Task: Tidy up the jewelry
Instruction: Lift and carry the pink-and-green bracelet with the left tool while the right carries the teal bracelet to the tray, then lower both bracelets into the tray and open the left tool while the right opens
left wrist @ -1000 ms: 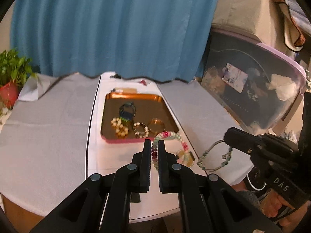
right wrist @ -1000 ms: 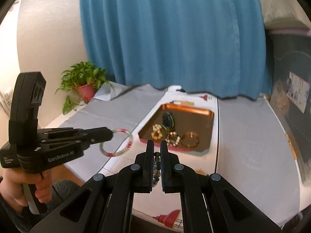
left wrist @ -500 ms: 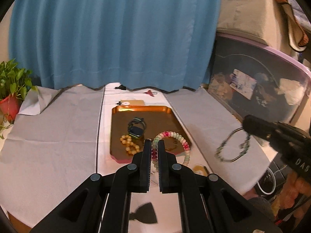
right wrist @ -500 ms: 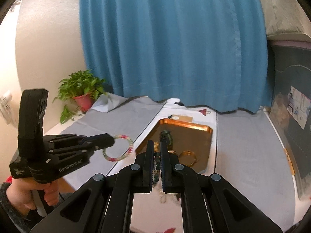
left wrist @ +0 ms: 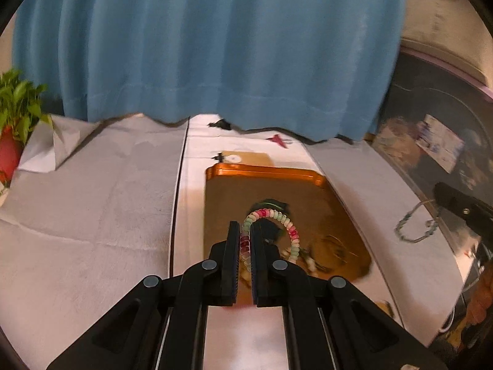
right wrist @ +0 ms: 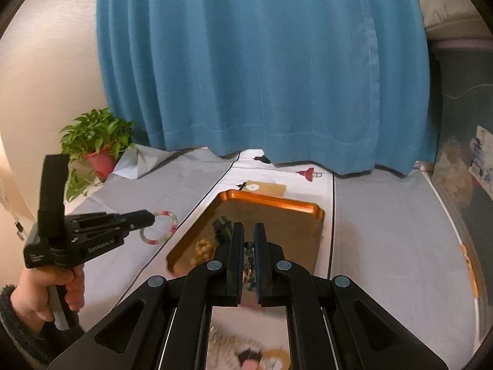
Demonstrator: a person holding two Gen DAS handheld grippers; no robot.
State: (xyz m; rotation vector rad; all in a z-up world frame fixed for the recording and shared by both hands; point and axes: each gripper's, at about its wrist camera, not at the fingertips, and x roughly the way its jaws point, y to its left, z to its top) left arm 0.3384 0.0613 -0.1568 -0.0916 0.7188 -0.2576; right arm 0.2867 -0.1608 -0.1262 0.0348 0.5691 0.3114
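Note:
My left gripper [left wrist: 245,226] is shut on a pink, green and white bead bracelet [left wrist: 289,231], whose loop hangs over the copper tray [left wrist: 265,172]. My right gripper [right wrist: 248,226] is shut on a dark green bead bracelet [right wrist: 250,262] above the tray's [right wrist: 271,200] near half. In the left wrist view the right gripper [left wrist: 440,189] shows at the right edge with that thin bracelet [left wrist: 416,228] dangling from it. In the right wrist view the left gripper [right wrist: 151,215] is off the tray's left side with its bracelet [right wrist: 160,228].
In the tray lie a dark watch [right wrist: 223,226], a yellow bead bracelet [right wrist: 201,246] and a blurred gold bangle [left wrist: 336,243]. A potted plant [right wrist: 95,141] stands at the back left, a blue curtain [right wrist: 262,61] behind, and a dark storage bin [left wrist: 431,141] on the right.
Both grippers have moved forward and slightly down toward the tray, each still carrying its bracelet. The tray now looks larger and sits under the fingertips.

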